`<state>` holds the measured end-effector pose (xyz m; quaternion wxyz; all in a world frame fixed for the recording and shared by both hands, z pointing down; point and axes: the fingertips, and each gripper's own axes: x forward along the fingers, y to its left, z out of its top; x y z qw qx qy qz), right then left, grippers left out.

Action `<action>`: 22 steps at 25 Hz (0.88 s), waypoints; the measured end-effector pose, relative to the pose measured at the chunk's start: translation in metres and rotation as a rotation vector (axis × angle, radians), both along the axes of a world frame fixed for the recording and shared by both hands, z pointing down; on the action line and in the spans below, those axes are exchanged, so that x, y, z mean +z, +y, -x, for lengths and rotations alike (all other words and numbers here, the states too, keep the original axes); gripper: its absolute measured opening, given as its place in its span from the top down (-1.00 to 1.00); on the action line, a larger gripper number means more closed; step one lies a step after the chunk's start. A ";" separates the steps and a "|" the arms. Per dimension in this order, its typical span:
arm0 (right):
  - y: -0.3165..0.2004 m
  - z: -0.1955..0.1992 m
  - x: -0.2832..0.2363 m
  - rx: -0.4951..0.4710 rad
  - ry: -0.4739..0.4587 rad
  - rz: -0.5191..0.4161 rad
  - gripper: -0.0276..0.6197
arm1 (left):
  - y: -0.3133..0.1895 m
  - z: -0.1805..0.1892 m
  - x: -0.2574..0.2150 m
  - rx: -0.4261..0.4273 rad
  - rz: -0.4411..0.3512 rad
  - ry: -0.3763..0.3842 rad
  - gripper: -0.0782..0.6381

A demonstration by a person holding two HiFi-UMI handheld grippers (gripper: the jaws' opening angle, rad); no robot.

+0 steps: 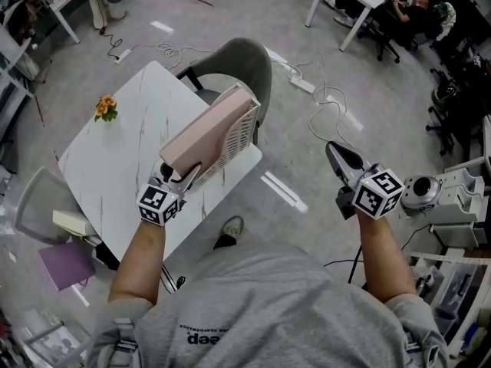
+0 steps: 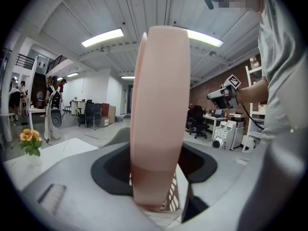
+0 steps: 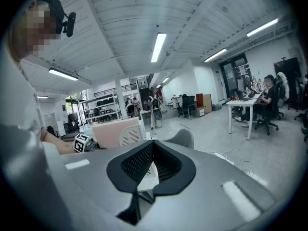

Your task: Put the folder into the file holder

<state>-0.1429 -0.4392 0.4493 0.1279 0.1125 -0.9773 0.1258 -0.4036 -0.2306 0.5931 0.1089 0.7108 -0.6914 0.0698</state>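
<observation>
My thick, pale pink folder [image 1: 205, 131] stands in the white slotted file holder [image 1: 242, 140] just left of centre in the head view, slanting up to the right. In my left gripper view, its edge rises upright through the middle, with the holder's lattice at bottom centre.

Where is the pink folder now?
Head view, left of centre: the folder sits in the white file holder on the table, its near end between the left gripper's open jaws.

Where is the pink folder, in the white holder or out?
In. The head view shows the folder sitting inside the file holder, between its white mesh walls, on the table.
</observation>
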 end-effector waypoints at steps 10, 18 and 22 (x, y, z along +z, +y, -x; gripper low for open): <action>0.011 -0.022 -0.010 -0.042 -0.038 -0.007 0.90 | 0.053 -0.006 0.009 -0.211 0.082 -0.002 -0.04; 0.013 -0.067 -0.011 -0.024 -0.069 -0.018 0.91 | 0.054 -0.086 0.014 -0.172 0.098 0.078 0.00; 0.011 -0.101 -0.017 0.019 -0.075 -0.023 0.90 | 0.019 -0.123 -0.009 -0.079 0.050 0.112 0.03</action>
